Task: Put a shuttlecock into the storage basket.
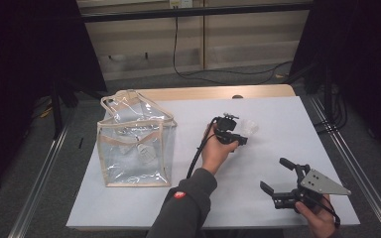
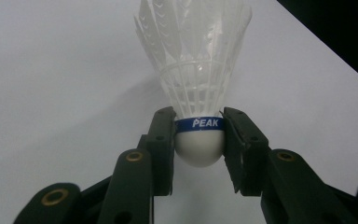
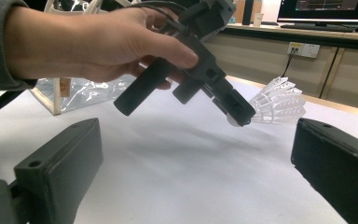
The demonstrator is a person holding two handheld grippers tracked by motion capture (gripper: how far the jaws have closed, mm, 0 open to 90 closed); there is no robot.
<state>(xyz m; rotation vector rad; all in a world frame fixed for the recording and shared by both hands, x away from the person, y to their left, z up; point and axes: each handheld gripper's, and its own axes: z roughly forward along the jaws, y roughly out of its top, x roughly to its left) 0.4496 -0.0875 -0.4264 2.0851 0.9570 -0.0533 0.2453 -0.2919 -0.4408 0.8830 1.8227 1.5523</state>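
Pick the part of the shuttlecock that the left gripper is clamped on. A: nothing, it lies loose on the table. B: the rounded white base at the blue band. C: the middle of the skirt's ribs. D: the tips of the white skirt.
B: in the left gripper view, the left gripper presses on both sides of the shuttlecock at its rounded base and blue band, with the skirt free beyond.

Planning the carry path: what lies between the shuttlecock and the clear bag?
Bare white table between shuttlecock and clear bag, seen in the high view.
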